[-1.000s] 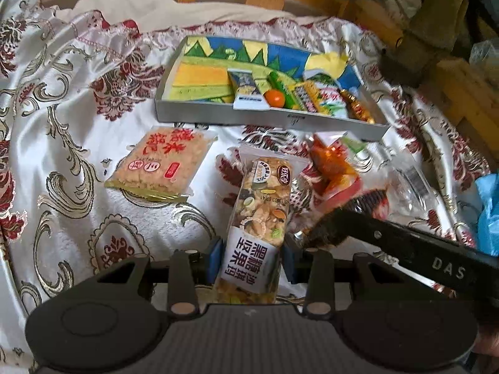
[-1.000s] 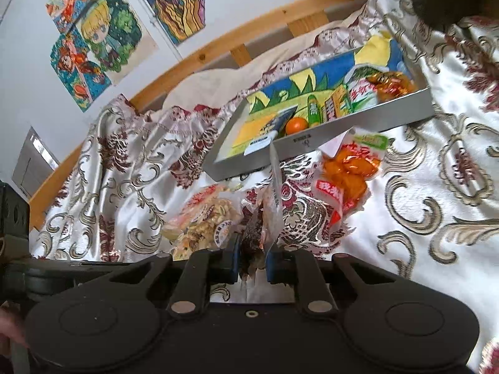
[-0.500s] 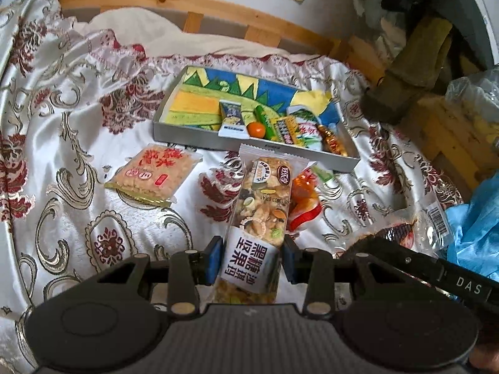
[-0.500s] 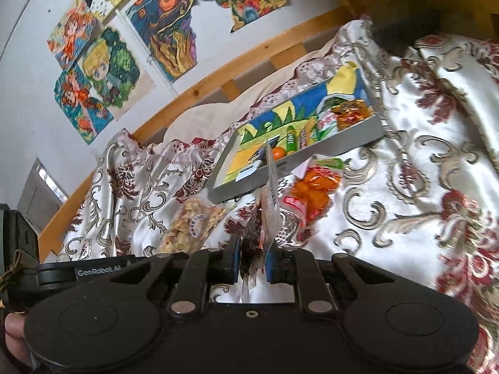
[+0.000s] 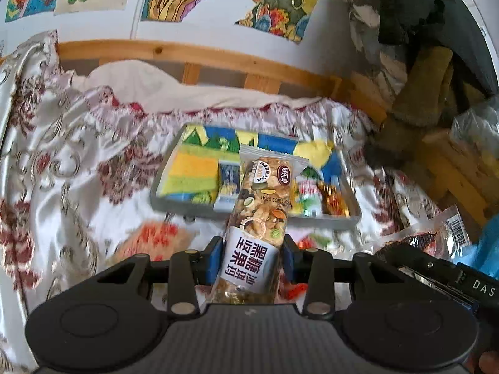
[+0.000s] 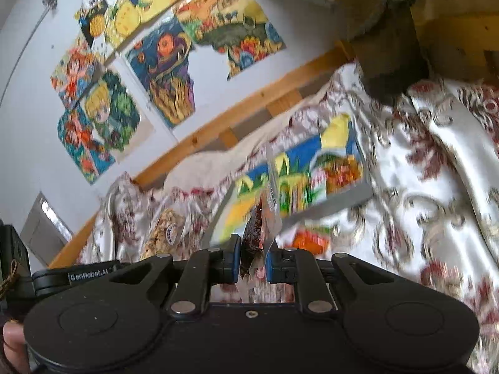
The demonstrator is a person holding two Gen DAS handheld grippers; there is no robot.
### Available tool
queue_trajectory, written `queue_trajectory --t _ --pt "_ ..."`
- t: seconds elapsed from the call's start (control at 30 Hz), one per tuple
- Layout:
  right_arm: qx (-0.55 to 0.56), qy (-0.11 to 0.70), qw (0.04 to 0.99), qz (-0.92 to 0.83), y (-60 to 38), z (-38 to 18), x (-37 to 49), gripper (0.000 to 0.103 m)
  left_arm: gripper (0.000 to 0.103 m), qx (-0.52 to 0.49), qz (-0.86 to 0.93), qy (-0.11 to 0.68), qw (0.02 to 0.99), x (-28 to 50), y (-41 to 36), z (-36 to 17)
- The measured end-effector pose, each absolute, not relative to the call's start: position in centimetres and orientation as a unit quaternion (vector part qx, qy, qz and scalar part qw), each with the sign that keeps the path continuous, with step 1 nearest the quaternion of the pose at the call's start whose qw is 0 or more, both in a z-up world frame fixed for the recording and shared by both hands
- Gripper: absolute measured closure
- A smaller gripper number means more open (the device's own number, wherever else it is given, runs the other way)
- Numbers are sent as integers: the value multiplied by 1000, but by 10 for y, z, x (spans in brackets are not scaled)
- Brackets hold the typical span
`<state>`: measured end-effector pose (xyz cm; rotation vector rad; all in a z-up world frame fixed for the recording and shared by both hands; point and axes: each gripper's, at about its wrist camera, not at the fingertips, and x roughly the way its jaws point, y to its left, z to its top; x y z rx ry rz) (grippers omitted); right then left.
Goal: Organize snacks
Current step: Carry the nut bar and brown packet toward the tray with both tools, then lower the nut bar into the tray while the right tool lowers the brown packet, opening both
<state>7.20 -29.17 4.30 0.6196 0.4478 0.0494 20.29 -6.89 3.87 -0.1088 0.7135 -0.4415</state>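
My left gripper [image 5: 253, 260] is shut on a long clear pack of nut brittle [image 5: 263, 205], lifted off the bed and standing up in front of the grey box [image 5: 324, 219]. The box has a colourful painted floor and holds several small snacks. My right gripper [image 6: 253, 263] is shut on a thin clear packet with a dark snack [image 6: 254, 233], held edge-on before the same grey box [image 6: 343, 201]. That packet [image 5: 427, 237] and the right gripper's arm also show at the right of the left wrist view. An orange snack pack [image 6: 307, 240] lies on the bedspread before the box.
A pack of pale crackers with red print [image 5: 156, 237] lies on the satin bedspread [image 5: 62, 168], left of the box. A wooden bed rail [image 5: 187, 53] and a wall with paintings stand behind. Dark clutter and wooden shelving [image 5: 436, 99] fill the right side.
Both grippers have risen and tipped upward with their packs held. The bed and box have dropped lower in both views, and the wall paintings have come into sight.
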Motion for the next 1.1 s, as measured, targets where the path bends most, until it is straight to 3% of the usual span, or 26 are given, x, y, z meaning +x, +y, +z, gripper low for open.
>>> queue_trajectory --t 0.4,0.73,1.1 --pt "309 168 935 38 -328 51 160 86 61 -58 -195 310 929 287 -111 53" --pt "328 226 916 41 -349 4 238 86 61 -91 -191 352 912 355 -152 17" --pt "323 259 910 -5 -360 -33 253 86 61 -74 -170 395 900 380 -188 -29"
